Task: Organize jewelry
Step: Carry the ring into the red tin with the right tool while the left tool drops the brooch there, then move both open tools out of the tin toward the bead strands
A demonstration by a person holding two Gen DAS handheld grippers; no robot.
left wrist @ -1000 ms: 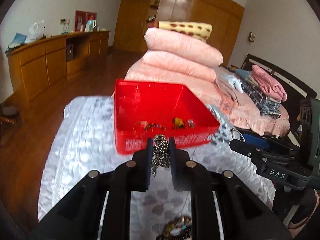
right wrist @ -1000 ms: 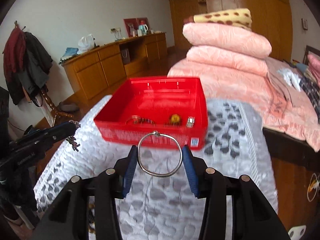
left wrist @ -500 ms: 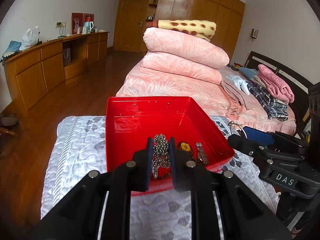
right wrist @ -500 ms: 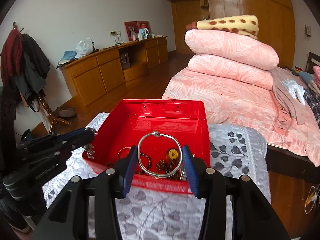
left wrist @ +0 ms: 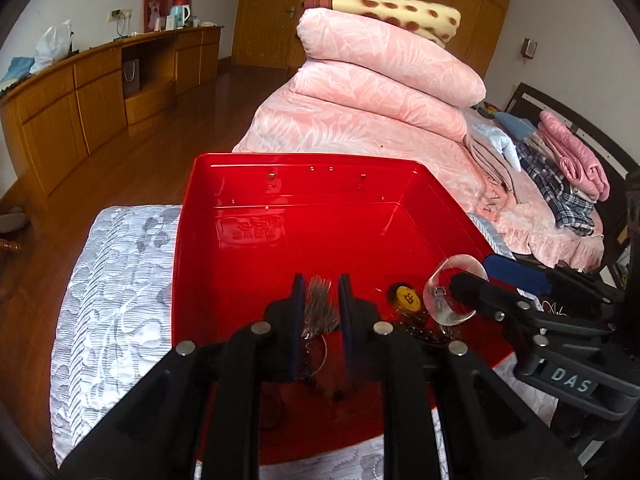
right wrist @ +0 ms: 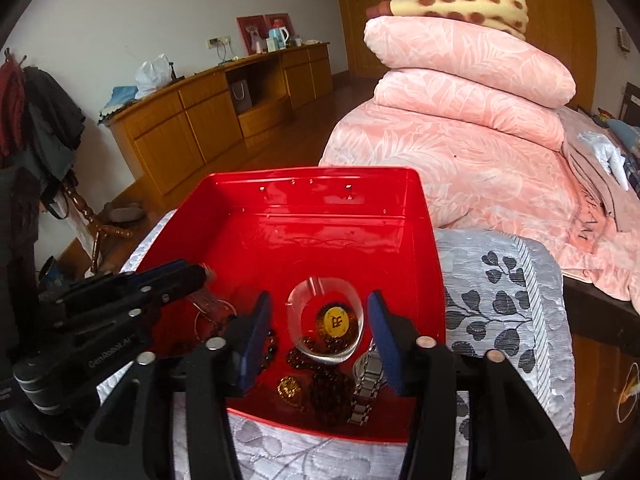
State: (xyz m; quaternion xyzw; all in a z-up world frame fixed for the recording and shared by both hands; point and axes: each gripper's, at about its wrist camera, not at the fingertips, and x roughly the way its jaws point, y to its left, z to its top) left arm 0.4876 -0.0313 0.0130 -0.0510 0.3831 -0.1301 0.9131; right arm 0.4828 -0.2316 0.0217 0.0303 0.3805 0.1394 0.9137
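the left gripper hangs over the near half of the red box, its jaws nearly together with a bunched silver chain between the pads. the chain is motion-blurred, so whether it is pinched or already slipping free is hard to call; it looks held. it will handle as a limp, fairly light thing: it sags, tangles and slides, so the hold belongs on the thick of the bunch, not a single strand.

the right gripper, at 3 o'clock from the left one, is over the box's near right part with its jaws spread wide. the bangle sits between the pads, blurred into a pale oval, and does not clearly touch either pad; i judge it released and dropping. it is a stiff, thin, smooth wire hoop, light, apt to roll or spring out, best taken across its width with a pad on each side.

below it on the box floor lie a yellow charm, dark beads, a gold pendant at 7 o'clock from the charm, and a metal watch band at 5 o'clock. the box rests on a grey quilt.
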